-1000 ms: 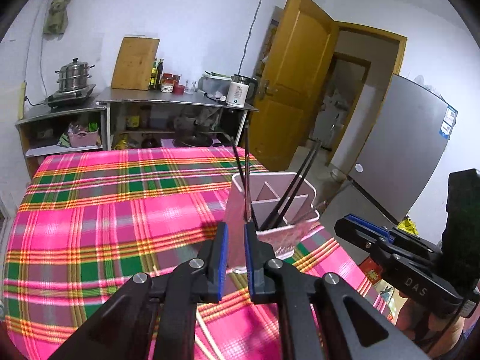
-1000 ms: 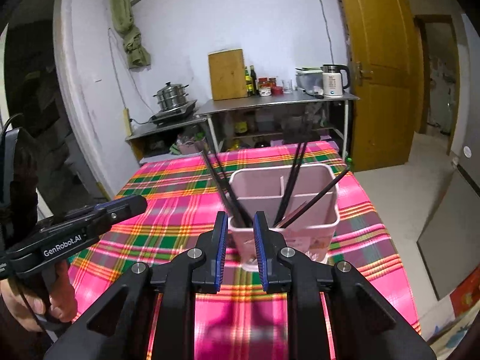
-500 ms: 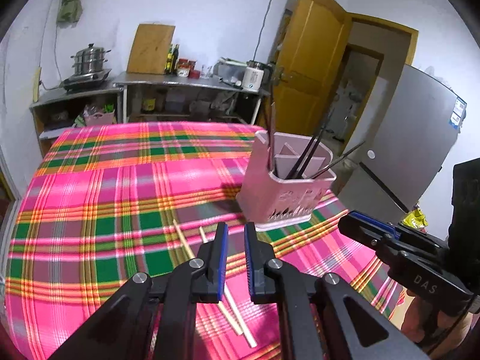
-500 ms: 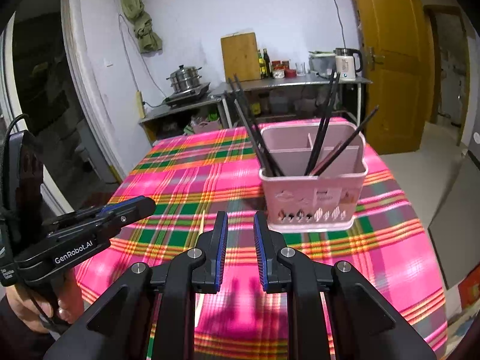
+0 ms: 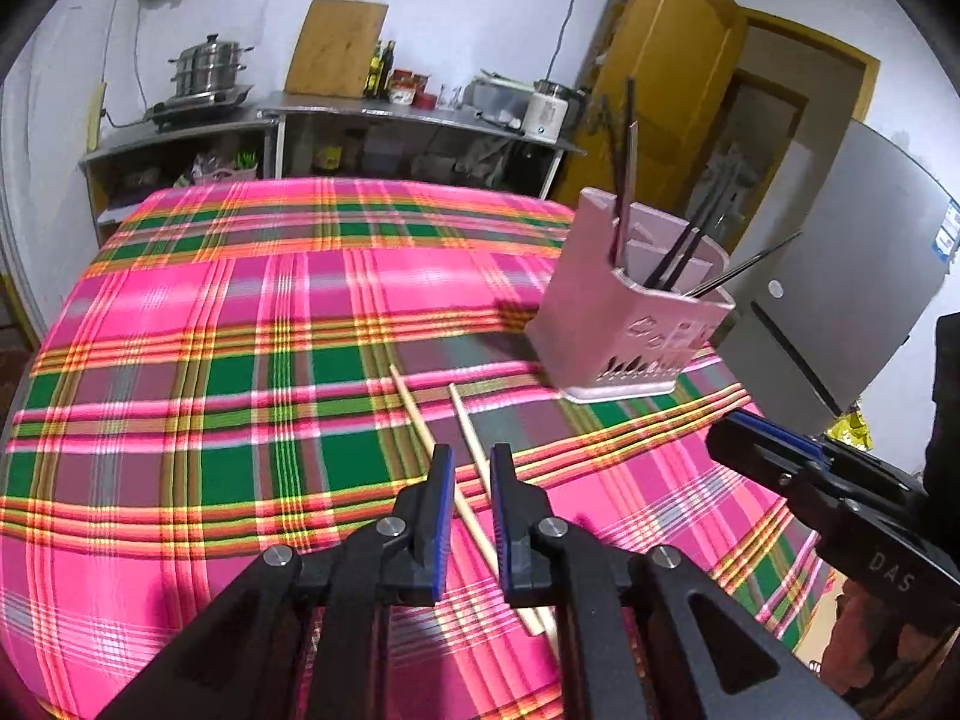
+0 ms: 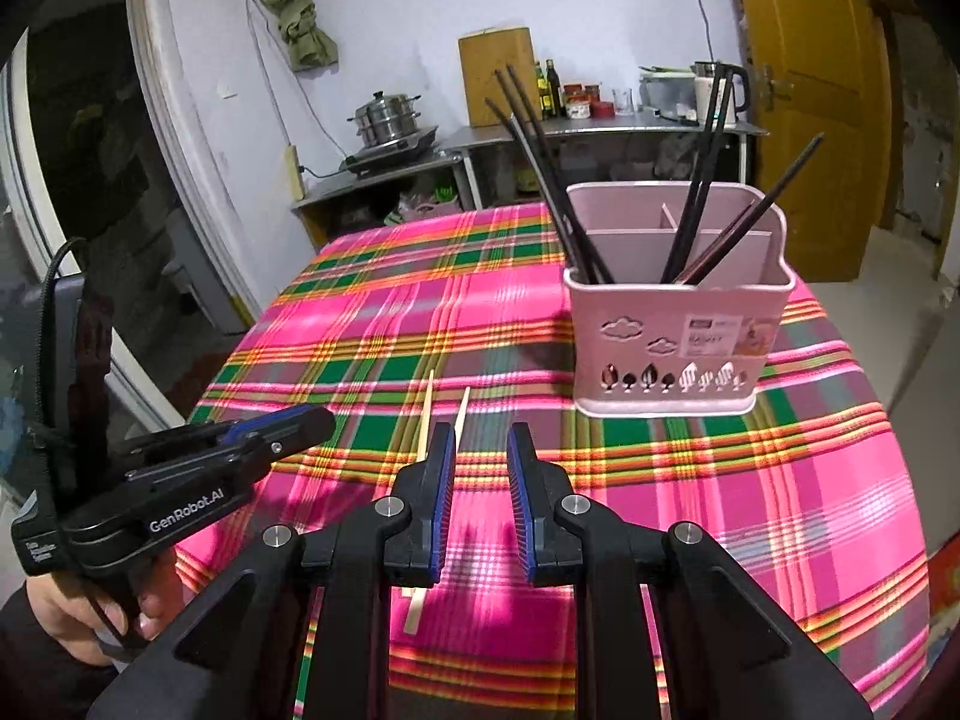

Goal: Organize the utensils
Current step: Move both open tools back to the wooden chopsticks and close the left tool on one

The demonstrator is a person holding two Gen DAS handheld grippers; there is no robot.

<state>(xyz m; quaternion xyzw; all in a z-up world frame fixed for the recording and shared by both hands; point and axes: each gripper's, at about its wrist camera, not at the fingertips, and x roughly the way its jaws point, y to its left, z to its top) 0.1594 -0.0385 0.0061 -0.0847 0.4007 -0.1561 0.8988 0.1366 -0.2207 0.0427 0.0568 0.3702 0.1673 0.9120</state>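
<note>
Two pale wooden chopsticks [image 5: 414, 408] [image 6: 427, 408] lie side by side on the pink plaid tablecloth [image 5: 210, 360]. My left gripper [image 5: 471, 462] hovers just above them. Its jaws are opening from a narrow gap and pinch nothing. My right gripper [image 6: 480, 450] hangs over the cloth just right of the pair, open and empty. Beyond them stands a pink divided holder [image 5: 600, 312] [image 6: 678, 312] with several black chopsticks [image 6: 540, 168] leaning in it. Each view also shows the other gripper: the right gripper [image 5: 756, 438] and the left gripper [image 6: 294, 420].
A steel counter [image 5: 360, 111] behind the table carries a steamer pot [image 5: 207, 69], a wooden cutting board [image 5: 336, 48], bottles and a kettle [image 6: 717, 90]. A yellow door [image 5: 660, 120] and a grey fridge [image 5: 840, 300] stand to the right. A hand [image 6: 90, 600] holds the left gripper.
Both grippers have drawn back from the holder and sunk toward the cloth. The dark chopstick between my left jaws a second ago is gone from them. The wooden pair has come into view.
</note>
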